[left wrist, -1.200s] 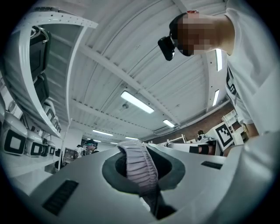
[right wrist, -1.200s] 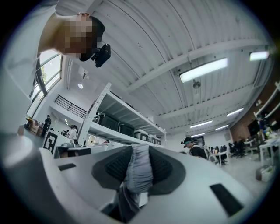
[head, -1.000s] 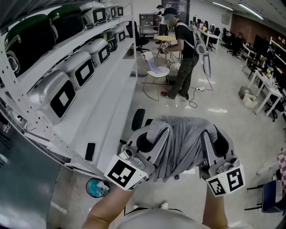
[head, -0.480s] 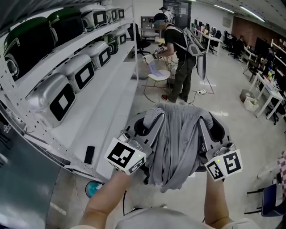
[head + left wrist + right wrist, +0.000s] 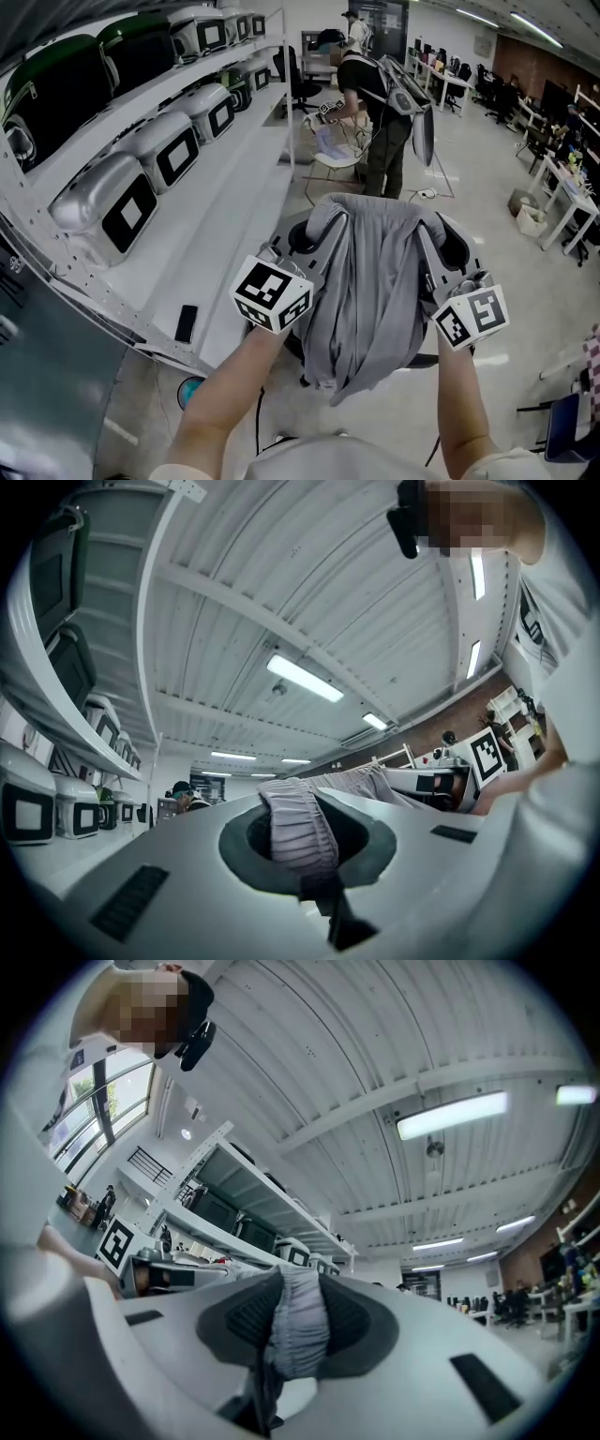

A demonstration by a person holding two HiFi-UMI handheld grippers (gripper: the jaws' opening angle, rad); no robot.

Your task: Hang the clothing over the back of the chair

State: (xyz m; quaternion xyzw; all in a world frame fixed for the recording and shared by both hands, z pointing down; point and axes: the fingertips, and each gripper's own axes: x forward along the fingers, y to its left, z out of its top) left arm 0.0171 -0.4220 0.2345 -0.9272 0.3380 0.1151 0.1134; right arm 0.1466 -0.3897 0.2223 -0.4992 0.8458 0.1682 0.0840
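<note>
A grey garment (image 5: 370, 281) hangs spread between my two grippers, its waistband stretched across the top and the cloth drooping below. My left gripper (image 5: 314, 236) is shut on the ribbed waistband's left end (image 5: 298, 832). My right gripper (image 5: 448, 246) is shut on a thicker fold of the same band (image 5: 298, 1321). Under the cloth only dark bits of a black chair (image 5: 298, 345) show; its back is hidden behind the garment.
A long white shelf rack (image 5: 234, 216) with grey and green cases runs along the left; a dark phone (image 5: 187, 322) lies on its lower board. Farther back a person (image 5: 370, 103) stands bent over a white chair (image 5: 336, 159). Desks (image 5: 562, 187) stand at right.
Both grippers have carried the garment forward, away from me and higher in the head view. The cloth now hangs longer below them. The person in the background has shifted farther back.
</note>
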